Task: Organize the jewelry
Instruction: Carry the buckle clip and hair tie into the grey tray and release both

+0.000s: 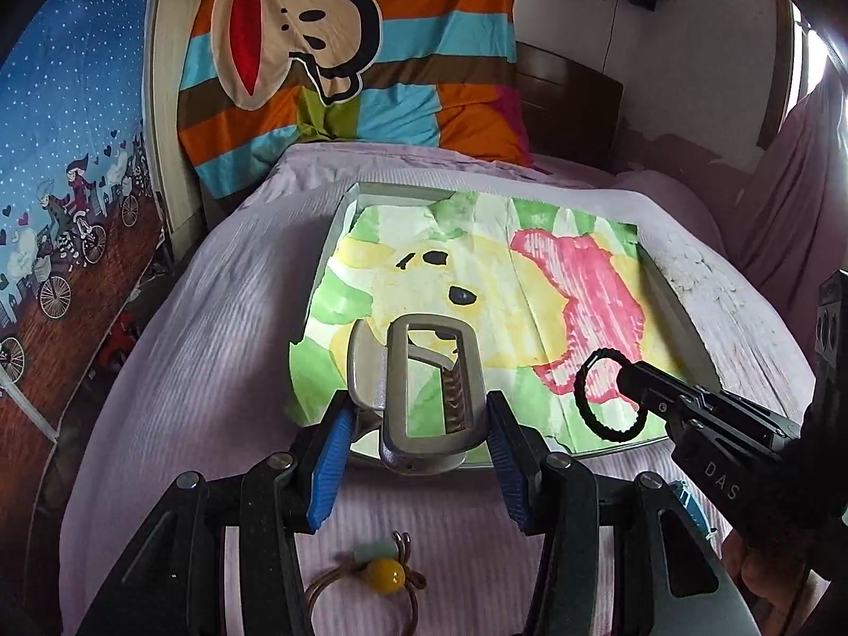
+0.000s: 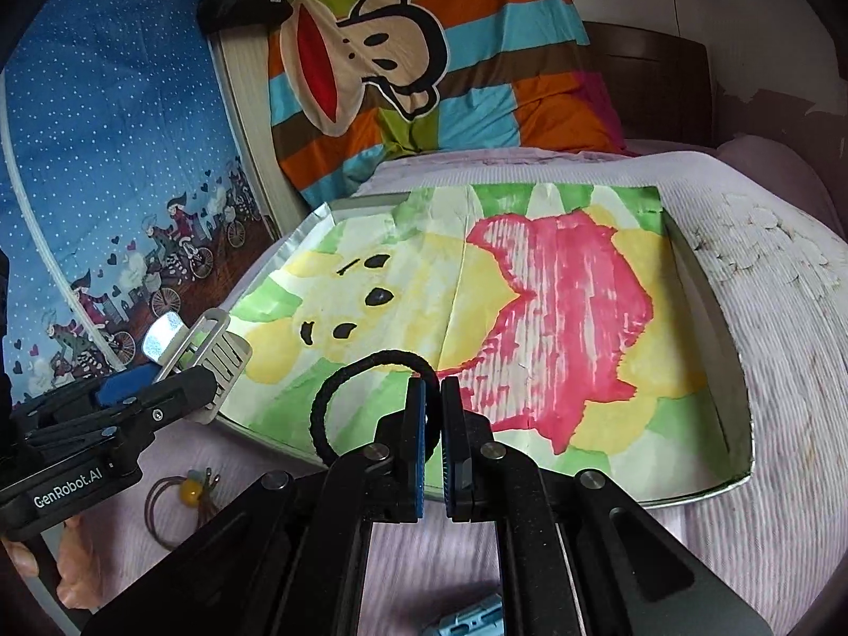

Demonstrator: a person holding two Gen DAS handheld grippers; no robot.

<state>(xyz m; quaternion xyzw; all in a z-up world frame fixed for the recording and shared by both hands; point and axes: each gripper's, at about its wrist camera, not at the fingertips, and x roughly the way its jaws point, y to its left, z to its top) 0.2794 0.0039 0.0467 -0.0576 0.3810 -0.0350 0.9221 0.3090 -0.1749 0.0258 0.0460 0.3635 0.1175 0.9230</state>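
Left wrist view shows the left gripper (image 1: 418, 424) clenched on a silver hair claw clip (image 1: 429, 397), its blue pads pressing the clip's two sides, long axis running straight ahead out of the jaws over the near edge of the painted tray (image 1: 683, 312). It looks rigid, light and smooth, so holding it across the flanks suits it. Right of those jaws, the right gripper (image 1: 628, 381) pinches a black hair tie (image 1: 609, 395), soft and limp; the loop stands ahead of the closed pads, roughly upright, though its far side blurs. Below the left jaws, a brown hair tie with a yellow bead (image 1: 384, 575) lies on the lilac bedspread (image 1: 212, 328).
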